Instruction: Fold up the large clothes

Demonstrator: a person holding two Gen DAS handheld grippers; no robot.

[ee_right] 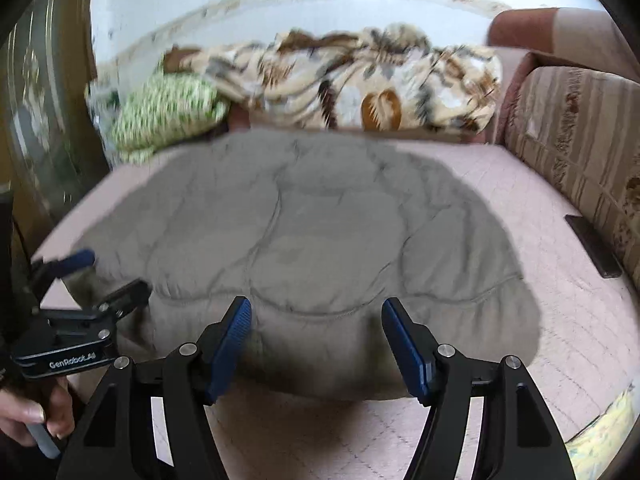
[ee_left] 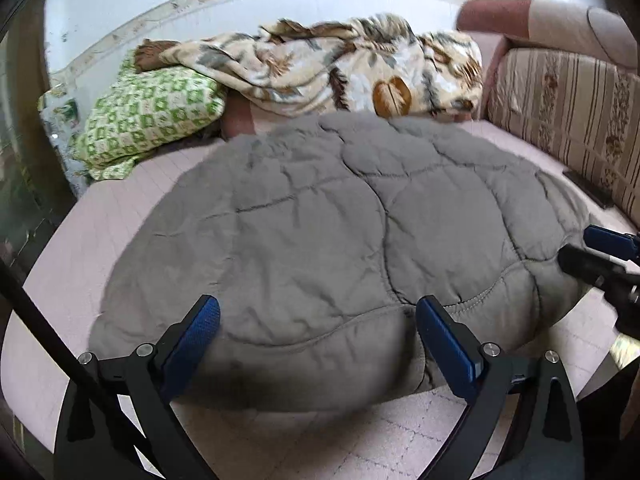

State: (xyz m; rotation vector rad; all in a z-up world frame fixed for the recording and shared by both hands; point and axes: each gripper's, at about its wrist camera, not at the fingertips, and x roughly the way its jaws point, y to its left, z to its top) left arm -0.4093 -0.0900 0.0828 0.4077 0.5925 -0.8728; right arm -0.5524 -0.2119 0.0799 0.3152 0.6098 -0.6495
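— While both tools hang over it, where does the grey quilted garment point(ee_left: 320, 248) lie?
— Spread on the pink bed cover point(ee_left: 72, 264), below the patterned blanket point(ee_left: 340, 64).
— And the 2 grippers?
— Left gripper point(ee_left: 318, 344) and right gripper point(ee_right: 316, 340) both gape, pads clear of the cloth.

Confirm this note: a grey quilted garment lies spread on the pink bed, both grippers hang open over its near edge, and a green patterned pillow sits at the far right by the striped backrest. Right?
Not quite. The green patterned pillow sits at the far left, not by the striped backrest; the left wrist view shows it. The grey quilted garment, pink bed and open left gripper and right gripper stand as noted.
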